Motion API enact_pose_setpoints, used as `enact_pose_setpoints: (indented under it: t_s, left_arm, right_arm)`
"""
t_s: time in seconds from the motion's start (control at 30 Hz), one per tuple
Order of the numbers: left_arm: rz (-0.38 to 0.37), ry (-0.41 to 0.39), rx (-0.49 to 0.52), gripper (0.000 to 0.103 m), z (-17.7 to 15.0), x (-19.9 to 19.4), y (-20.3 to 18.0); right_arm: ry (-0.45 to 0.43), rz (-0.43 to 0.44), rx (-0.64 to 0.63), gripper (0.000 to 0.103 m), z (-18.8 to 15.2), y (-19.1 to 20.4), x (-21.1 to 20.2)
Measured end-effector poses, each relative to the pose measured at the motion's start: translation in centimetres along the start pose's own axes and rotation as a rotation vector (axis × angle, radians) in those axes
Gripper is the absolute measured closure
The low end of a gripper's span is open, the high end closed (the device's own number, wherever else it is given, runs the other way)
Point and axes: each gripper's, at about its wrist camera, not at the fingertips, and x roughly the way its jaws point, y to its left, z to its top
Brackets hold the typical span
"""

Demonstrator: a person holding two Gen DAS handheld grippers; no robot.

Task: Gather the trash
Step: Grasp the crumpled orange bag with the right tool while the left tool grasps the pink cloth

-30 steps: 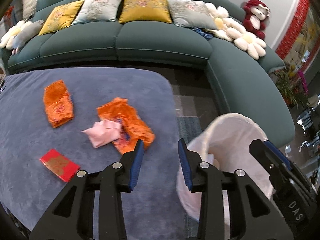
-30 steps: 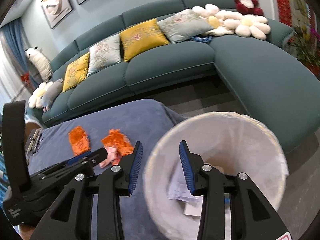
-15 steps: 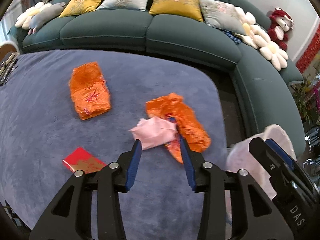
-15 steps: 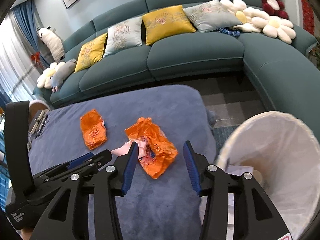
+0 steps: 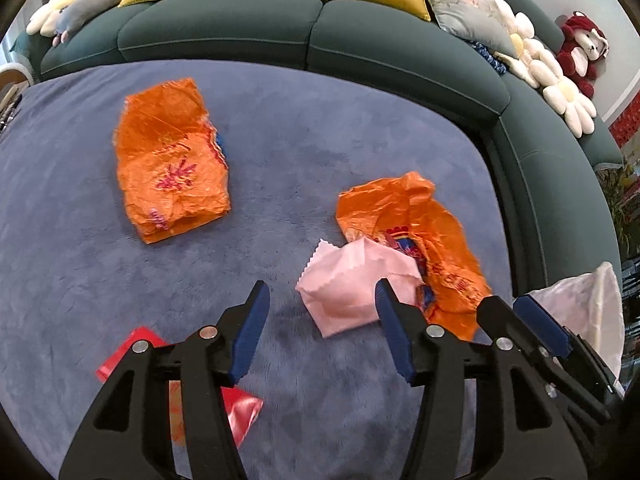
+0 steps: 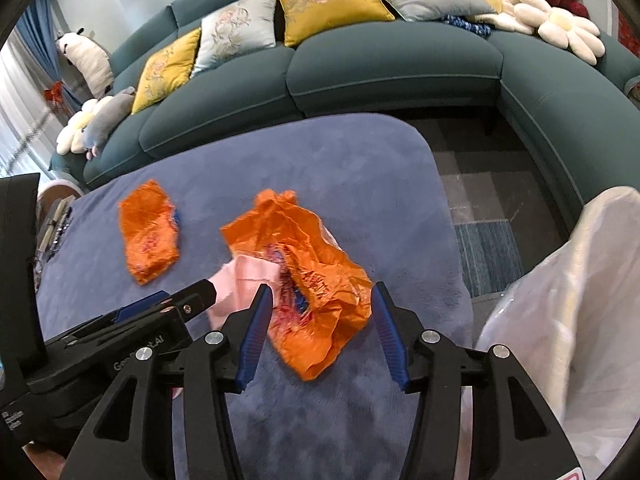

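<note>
On the blue-grey plush table top (image 5: 312, 128) lie a pink wrapper (image 5: 352, 280), a crumpled orange bag (image 5: 420, 224) partly under it, a second orange bag (image 5: 172, 160) to the left and a red packet (image 5: 236, 408) near my left fingers. My left gripper (image 5: 320, 332) is open and empty, just short of the pink wrapper. My right gripper (image 6: 316, 332) is open and empty, its jaws on either side of the crumpled orange bag (image 6: 304, 268). The pink wrapper (image 6: 244, 284) and the left orange bag (image 6: 148, 232) also show in the right wrist view.
A bin with a white liner (image 6: 560, 320) stands off the table's right edge; it also shows in the left wrist view (image 5: 584, 304). A teal curved sofa (image 5: 312, 36) with cushions wraps behind and to the right. The left gripper's body (image 6: 120, 340) sits at lower left.
Both grippers have swung left from above the bin to over the table, dropped closer to the trash and opened wider.
</note>
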Motion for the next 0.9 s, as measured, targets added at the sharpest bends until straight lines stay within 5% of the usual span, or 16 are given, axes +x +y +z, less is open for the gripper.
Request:
enact_pose_setpoints:
  t_s: [0.47, 0.53, 0.63, 0.7, 0.9]
  left_arm:
    - [-0.014, 0.01, 0.011, 0.054, 0.5, 2.8, 0.2]
    - [-0.025, 0.011, 0.026, 0.077, 0.3, 2.7, 0.1]
    - [-0.045, 0.029, 0.042, 0.097, -0.2, 2.4, -0.5]
    - [-0.045, 0.021, 0.049, 0.099, -0.4, 1.9, -0.7]
    - [-0.056, -0.028, 0.045, 0.1, -0.3, -1.5, -0.8]
  right_arm:
    - [0.061, -0.012, 0.019, 0.056, -0.6, -1.0, 4.3]
    - [0.065, 0.0, 0.008, 0.066, -0.8, -0.7, 4.3]
    - [0.068, 0.016, -0.014, 0.074, -1.0, 0.1, 4.0]
    - [0.058, 0.017, -0.031, 0.082, -1.0, 0.8, 3.5]
    - [0.003, 0.027, -0.038, 0.083, -0.1, 1.3, 0.4]
